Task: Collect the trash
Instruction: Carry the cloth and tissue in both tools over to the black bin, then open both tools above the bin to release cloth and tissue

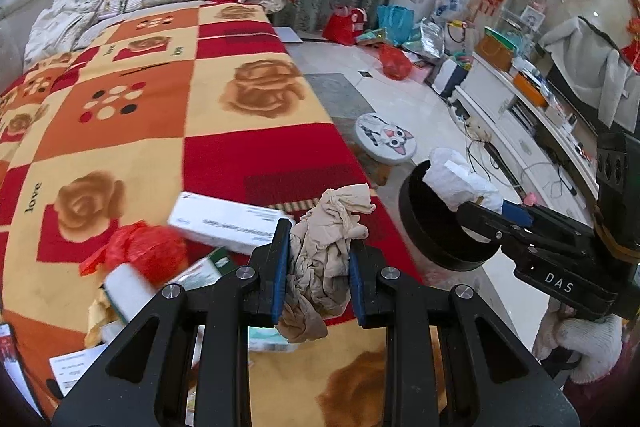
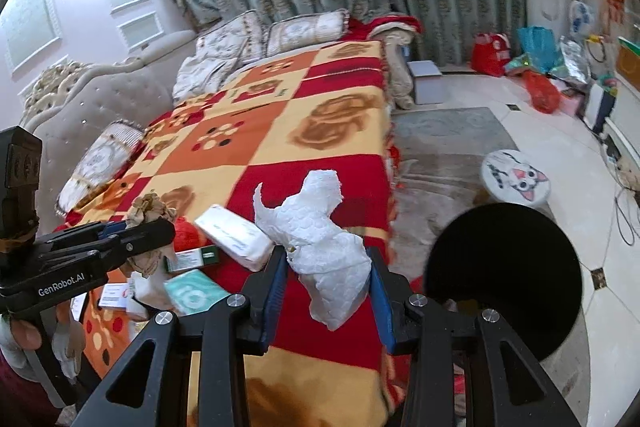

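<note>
My left gripper [image 1: 318, 267] is shut on a crumpled beige stocking [image 1: 328, 247] and holds it above the bed's near edge. My right gripper [image 2: 328, 283] is shut on a crumpled white paper towel [image 2: 324, 239]; in the left wrist view the towel [image 1: 460, 179] hangs over the rim of a black round bin [image 1: 436, 227]. The bin [image 2: 504, 283] stands on the floor beside the bed, to the right of my right gripper. On the blanket lie a white box [image 1: 228, 223], a red plastic bag [image 1: 148, 247], a green-and-white box [image 2: 192, 257] and a teal tissue pack [image 2: 196, 291].
A red, orange and yellow checked blanket [image 1: 160, 107] covers the bed. A round stool with a cat face [image 1: 386, 139] stands on the floor beyond the bin. Bags and boxes crowd the far floor [image 1: 392, 27]. A white TV cabinet [image 1: 512, 115] with cables runs along the right.
</note>
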`<state>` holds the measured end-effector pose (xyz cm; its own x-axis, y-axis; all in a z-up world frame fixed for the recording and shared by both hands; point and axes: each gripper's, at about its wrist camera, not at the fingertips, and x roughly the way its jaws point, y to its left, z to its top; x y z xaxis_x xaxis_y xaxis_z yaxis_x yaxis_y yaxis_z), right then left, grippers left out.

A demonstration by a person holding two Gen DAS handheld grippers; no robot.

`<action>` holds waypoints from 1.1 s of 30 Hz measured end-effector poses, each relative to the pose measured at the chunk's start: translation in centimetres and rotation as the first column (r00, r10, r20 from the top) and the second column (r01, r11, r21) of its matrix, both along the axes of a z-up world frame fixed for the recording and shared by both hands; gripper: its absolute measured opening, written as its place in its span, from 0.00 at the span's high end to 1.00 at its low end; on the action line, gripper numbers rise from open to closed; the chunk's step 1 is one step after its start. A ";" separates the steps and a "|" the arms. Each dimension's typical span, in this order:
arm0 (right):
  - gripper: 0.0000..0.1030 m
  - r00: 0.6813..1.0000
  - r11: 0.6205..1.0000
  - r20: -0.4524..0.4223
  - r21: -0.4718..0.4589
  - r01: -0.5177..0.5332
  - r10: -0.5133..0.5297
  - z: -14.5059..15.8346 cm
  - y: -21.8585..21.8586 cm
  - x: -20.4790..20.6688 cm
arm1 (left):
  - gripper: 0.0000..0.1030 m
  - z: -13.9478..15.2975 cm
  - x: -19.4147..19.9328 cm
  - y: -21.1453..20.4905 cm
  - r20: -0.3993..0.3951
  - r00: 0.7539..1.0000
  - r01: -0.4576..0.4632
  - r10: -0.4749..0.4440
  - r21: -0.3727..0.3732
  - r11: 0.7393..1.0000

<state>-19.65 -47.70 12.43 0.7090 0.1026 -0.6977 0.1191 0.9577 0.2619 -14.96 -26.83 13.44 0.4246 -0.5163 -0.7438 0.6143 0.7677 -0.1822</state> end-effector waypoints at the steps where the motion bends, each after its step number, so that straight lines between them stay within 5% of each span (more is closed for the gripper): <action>1: 0.64 1.000 1.000 0.000 0.002 0.011 -0.011 0.0 -0.5 -0.2 | 0.77 -0.1 -0.1 -0.4 0.000 1.000 0.007 -0.007 0.002 1.000; 14: 0.64 0.991 0.991 -0.022 0.031 0.132 -0.132 -1.2 -6.1 -3.0 | 0.77 -1.0 -1.0 -6.8 -0.026 0.994 0.106 -0.105 0.016 0.994; 33: 0.61 0.957 0.955 -0.067 0.073 0.288 -0.283 -3.6 -12.6 -4.6 | 0.77 -3.3 -0.2 -15.5 -0.177 0.960 0.203 -0.219 -0.101 0.974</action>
<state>-24.29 -60.32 8.81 0.6777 -0.0408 -0.7342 0.4008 0.8576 0.3223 -15.17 -42.38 10.12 0.1582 -0.6412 -0.7509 0.7103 0.6022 -0.3646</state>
